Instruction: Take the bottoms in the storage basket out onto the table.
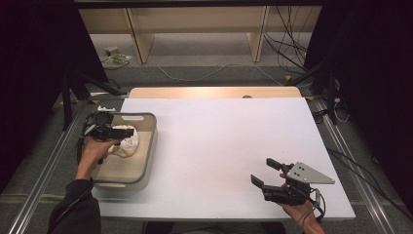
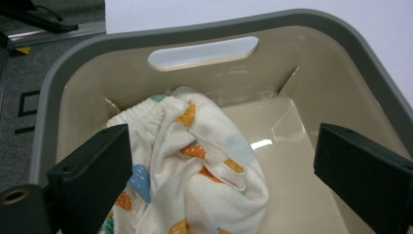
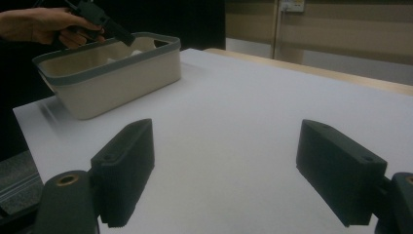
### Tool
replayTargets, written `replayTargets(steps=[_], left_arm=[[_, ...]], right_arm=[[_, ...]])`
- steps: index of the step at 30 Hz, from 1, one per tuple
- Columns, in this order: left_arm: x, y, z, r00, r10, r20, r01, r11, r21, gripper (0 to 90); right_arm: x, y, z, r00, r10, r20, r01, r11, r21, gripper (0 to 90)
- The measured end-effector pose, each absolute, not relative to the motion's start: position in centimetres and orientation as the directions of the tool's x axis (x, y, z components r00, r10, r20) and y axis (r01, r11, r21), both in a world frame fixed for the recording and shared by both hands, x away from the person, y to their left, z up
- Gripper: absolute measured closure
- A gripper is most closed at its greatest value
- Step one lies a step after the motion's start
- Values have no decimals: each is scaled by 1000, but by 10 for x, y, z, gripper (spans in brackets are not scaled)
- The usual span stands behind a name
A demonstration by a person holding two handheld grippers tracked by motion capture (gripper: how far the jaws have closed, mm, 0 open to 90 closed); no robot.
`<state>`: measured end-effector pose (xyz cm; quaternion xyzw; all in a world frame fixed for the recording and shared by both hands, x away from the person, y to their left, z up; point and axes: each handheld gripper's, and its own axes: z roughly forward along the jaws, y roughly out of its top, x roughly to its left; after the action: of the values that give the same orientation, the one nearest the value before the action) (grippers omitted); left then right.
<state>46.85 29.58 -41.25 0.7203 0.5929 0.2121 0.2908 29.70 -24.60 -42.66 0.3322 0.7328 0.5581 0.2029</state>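
A white bench [image 1: 219, 146] carries a beige, grey-rimmed tub [image 1: 146, 161] at its left edge. Inside lies a crumpled white patterned garment [image 2: 195, 165]. The left tool [image 1: 125, 132] hangs over it, jaws spread wide, gripping nothing. The right tool [image 1: 265, 171] hovers well apart, also spread.

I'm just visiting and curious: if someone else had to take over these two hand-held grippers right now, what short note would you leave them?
Left gripper: jaws open, held over the beige bin, straddling the patterned cloth without gripping it.
Right gripper: jaws open, holding nothing, low over the white table near its front right.
Things: the cloth lies bunched in the bin, at the table's left side.
Done: the cloth is in the bin.
Left: I cannot tell whether the cloth is being dropped off or picked up. If picking up, close the left jaws on it and lift.
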Motion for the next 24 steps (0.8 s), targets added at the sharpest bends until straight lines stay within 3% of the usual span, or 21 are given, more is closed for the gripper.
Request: replayTargets(steps=[24], left_arm=[[486, 299, -444, 177, 984, -13, 823, -141, 551, 85]], right_arm=[[298, -243, -428, -708, 702, 77, 264, 162, 951, 229]])
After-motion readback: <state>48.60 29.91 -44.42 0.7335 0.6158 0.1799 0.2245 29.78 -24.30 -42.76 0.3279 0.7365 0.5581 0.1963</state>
